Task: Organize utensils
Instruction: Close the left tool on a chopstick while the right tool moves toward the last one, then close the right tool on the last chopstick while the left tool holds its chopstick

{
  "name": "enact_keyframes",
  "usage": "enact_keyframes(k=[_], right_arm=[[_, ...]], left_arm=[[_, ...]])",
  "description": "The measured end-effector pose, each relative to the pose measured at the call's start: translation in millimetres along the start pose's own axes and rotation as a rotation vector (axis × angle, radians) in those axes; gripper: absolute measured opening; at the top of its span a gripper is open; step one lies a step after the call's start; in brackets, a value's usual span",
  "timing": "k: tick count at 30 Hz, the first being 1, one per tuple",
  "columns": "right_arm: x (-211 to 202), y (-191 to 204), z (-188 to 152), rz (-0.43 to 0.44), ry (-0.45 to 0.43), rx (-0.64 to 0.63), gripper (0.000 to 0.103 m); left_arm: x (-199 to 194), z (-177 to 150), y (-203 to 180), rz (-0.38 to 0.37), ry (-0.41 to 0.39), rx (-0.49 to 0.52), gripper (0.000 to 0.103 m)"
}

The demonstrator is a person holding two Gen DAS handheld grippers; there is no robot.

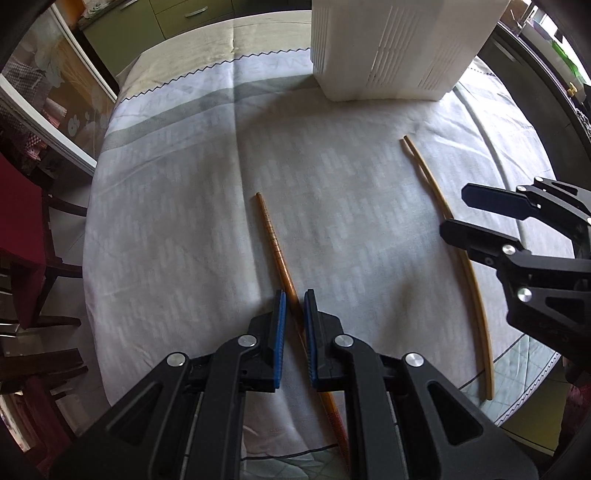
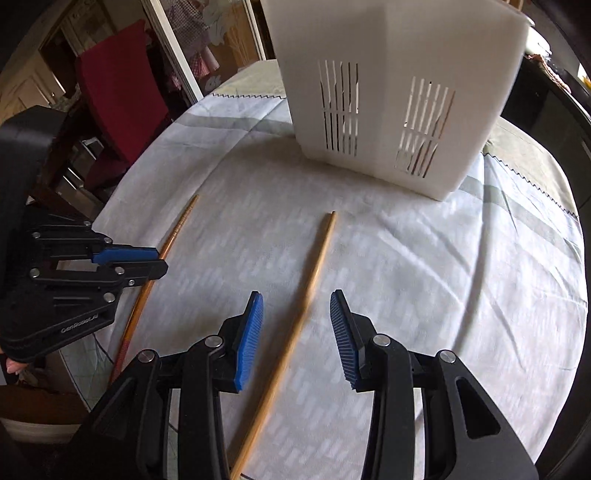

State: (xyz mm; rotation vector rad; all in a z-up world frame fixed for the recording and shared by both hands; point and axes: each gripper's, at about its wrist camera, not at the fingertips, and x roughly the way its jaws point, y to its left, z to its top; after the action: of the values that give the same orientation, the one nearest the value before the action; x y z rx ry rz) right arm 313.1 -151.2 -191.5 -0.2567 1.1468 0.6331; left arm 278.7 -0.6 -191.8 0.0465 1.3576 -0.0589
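A dark brown chopstick (image 1: 276,248) lies on the white tablecloth. My left gripper (image 1: 294,299) straddles it with its blue pads narrowly apart, not clamped on it. It also shows in the right wrist view (image 2: 164,254), with the left gripper (image 2: 159,260) over it. A pale bamboo chopstick pair (image 1: 463,258) lies to the right; in the right wrist view it (image 2: 310,291) runs between the wide-open jaws of my right gripper (image 2: 296,301), untouched. The right gripper (image 1: 452,210) hovers beside that pair. A white slotted utensil holder (image 2: 391,92) stands upright at the back, also in the left wrist view (image 1: 391,48).
The round table's cloth (image 1: 184,184) ends at the near edge (image 1: 517,376). A red chair (image 2: 118,81) stands to the left. Cabinets (image 1: 166,29) lie beyond the table's far side.
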Motion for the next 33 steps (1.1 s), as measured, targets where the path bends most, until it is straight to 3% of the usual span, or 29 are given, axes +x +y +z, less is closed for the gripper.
enact_keyframes(k=[9, 12, 13, 14, 21, 25, 33], right_arm=[[23, 13, 18, -0.089, 0.039, -0.036, 0.038], [24, 12, 21, -0.104, 0.04, -0.046, 0.026], [24, 11, 22, -0.103, 0.039, -0.042, 0.015], [22, 6, 22, -0.099, 0.039, -0.033, 0.01], [4, -21, 3, -0.085, 0.014, 0.015, 0.006], [-33, -42, -15, -0.051, -0.098, 0.084, 0.006], [-139, -54, -74, -0.063, -0.485, 0.211, 0.006]], left_arm=[[-2, -4, -5, 0.0, -0.011, 0.015, 0.01], [-3, -5, -11, -0.007, -0.005, -0.001, 0.01], [-3, -4, -10, -0.017, 0.001, -0.011, 0.013], [-3, -2, -9, -0.028, 0.008, -0.02, 0.018], [-14, 5, -1, -0.027, -0.013, -0.025, 0.022], [-5, 5, 3, -0.038, 0.029, -0.036, 0.022], [1, 17, -1, -0.026, 0.009, -0.033, 0.021]])
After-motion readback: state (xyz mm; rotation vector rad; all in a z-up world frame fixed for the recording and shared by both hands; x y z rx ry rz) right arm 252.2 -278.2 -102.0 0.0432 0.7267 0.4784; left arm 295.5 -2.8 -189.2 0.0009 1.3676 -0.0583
